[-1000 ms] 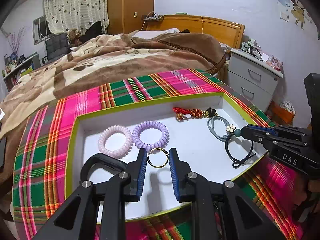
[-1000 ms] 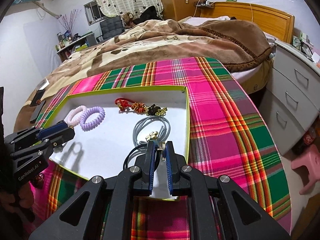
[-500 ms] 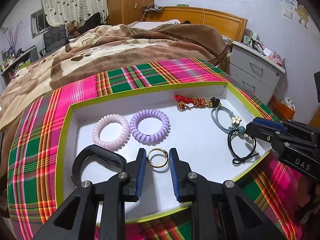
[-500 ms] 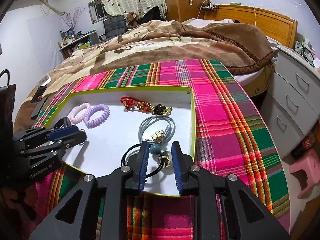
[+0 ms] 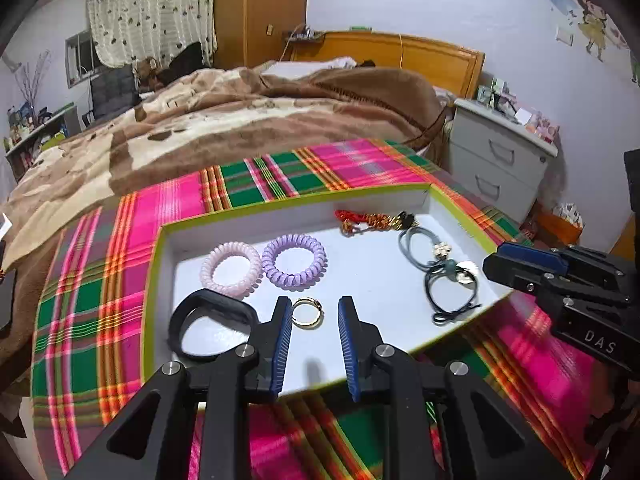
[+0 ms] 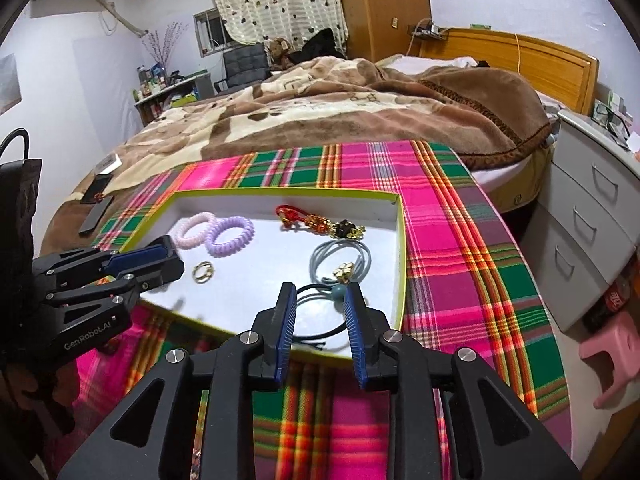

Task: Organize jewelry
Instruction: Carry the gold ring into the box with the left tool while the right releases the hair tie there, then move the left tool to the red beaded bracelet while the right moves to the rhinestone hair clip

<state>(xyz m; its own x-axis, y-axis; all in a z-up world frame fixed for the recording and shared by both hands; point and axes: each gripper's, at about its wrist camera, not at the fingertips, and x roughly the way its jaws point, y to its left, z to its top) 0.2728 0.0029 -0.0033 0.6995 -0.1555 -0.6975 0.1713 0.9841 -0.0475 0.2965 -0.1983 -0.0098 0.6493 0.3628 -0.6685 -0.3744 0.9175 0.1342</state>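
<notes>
Both grippers tilt down over the tray [image 5: 448, 204]. Left gripper [image 5: 311, 312] gapes around the ring [image 5: 307, 312], untouching. Right gripper [image 6: 320, 300] has just been opening, the hair tie [image 6: 320, 292] loose between.

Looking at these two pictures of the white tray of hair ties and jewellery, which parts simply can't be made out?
- Black oval band: left wrist view, its right end is hidden behind the left hand-held gripper; right wrist view does not show it.
- Black elastic hair tie: right wrist view, partly behind the right hand-held gripper.
- Small gold ring: both views, too small for detail.
- Near rim of white tray: left wrist view, partly covered by gripper arms.
</notes>
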